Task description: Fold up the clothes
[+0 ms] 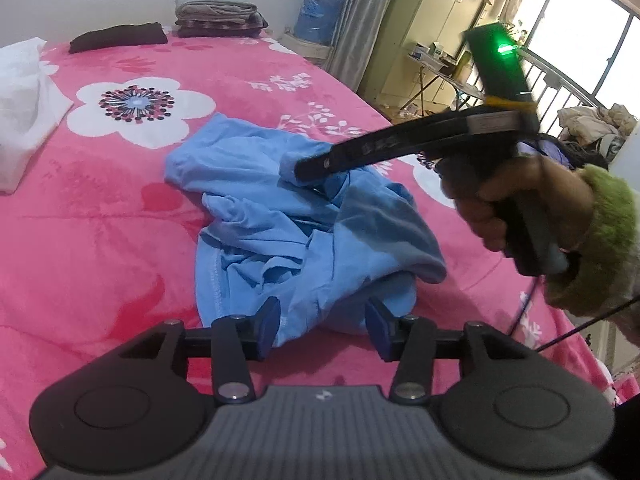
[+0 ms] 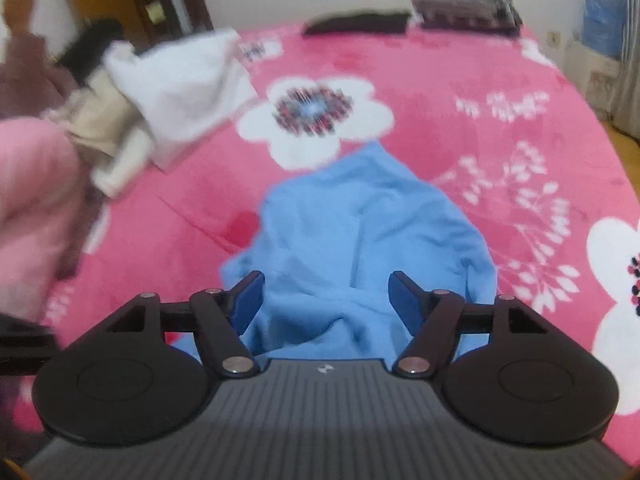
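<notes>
**Blue garment lies in a heap as both grippers stand spread above it**

A crumpled blue garment (image 1: 296, 232) sits at the centre of the left wrist view, bunched into loose folds on a pink floral bedspread (image 1: 100, 208), one stitched hem showing along its lower left edge. The left gripper (image 1: 322, 326) hovers at the near edge of the cloth in the lower middle of the frame, its blue pads spread with fabric between them but not pinched. The right gripper (image 2: 322, 300), fingers likewise spread and pinching nothing, looks down on the same garment from its own view; seen from the left, its dark fingers reach in from the right of the frame over the top of the heap, held by a hand (image 1: 508, 204) in a fuzzy green cuff.

No fold is yet made. The risk, by this reading, is a blind grab: with the layers tangled, either gripper closing here could catch several thicknesses at once, or an inner fold rather than a corner, and lift a knot instead of a flat edge. The right wrist view is blurred, which would make choosing a seam harder.

Folded dark clothes (image 1: 120, 36) and a stack (image 1: 220, 18) wait at the upper left of the frame; a white bag (image 1: 24, 96) lies at the far left.
</notes>
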{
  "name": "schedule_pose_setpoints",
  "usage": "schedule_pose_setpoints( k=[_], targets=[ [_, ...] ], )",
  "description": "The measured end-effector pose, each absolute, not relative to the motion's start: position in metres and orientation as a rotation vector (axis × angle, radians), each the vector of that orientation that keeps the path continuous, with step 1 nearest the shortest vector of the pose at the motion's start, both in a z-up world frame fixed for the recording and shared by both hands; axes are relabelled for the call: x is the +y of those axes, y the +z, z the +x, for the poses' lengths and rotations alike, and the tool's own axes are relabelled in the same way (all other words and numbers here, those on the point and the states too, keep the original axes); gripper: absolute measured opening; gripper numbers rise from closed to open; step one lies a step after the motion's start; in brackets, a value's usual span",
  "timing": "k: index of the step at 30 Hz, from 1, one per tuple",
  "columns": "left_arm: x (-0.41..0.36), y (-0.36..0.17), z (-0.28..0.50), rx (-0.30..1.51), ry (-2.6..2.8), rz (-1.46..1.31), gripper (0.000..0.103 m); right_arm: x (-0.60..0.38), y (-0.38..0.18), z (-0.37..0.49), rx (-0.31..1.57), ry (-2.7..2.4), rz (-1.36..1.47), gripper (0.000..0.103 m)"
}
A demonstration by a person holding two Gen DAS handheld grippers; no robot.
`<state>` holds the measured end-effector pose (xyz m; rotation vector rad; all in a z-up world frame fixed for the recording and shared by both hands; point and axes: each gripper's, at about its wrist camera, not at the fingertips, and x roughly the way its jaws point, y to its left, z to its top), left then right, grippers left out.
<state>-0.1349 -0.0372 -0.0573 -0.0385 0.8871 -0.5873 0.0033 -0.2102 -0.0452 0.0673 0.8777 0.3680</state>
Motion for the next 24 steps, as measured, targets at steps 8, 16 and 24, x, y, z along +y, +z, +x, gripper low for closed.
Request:
schedule_pose_setpoints(
  k=[8,16,24],
  targets=[
    [-0.034,-0.068,-0.127,0.904,-0.585,-0.039,0.051,-0.262,-0.033,-0.037,0.856,0.248,0.211,0.005],
    [-0.018,-0.067,-0.124,0.936,-0.562,-0.143,0.051,-0.304,-0.042,-0.13,1.035,0.236,0.381,0.004],
    [-0.005,-0.065,-0.133,0.971,-0.536,-0.218,0.052,-0.27,-0.082,-0.174,1.247,0.374,0.392,0.008]
  ],
)
